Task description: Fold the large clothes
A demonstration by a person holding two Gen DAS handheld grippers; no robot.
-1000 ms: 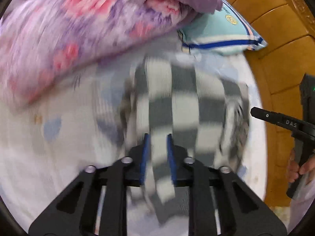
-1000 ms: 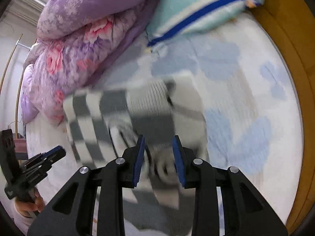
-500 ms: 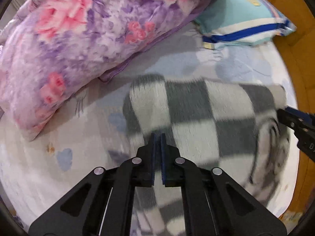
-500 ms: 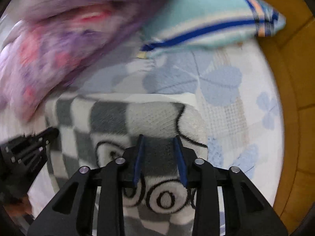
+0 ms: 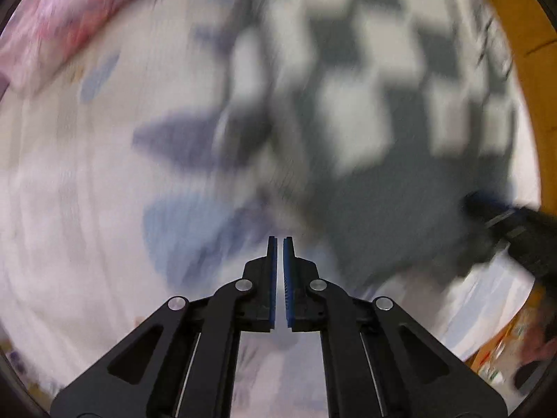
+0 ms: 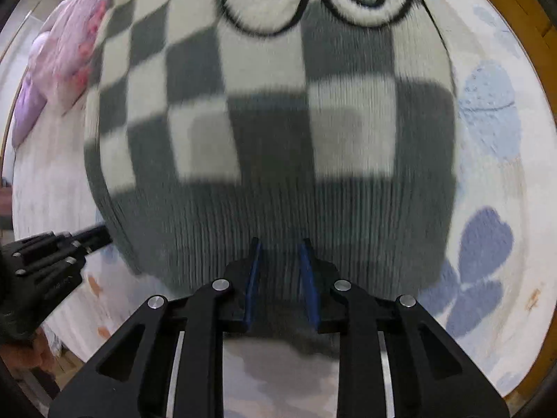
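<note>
Left gripper (image 5: 280, 240): jaws nearly pressed together, nothing between them. Right gripper (image 6: 279, 244): jaws spread over the ribbed hem of the grey-and-white checkered knit sweater (image 6: 271, 104). Sweater lies flat on the white bed sheet with blue heart print (image 6: 487, 132), beside the purple floral quilt (image 6: 69, 41).

Left gripper (image 5: 280, 244) has let go of the sweater (image 6: 271, 122).

Grey-and-white checkered sweater (image 6: 271, 111) with black-outlined white ovals, ahead of the jaws; white bedsheet (image 6: 494, 160) with blue hearts right of them.
</note>
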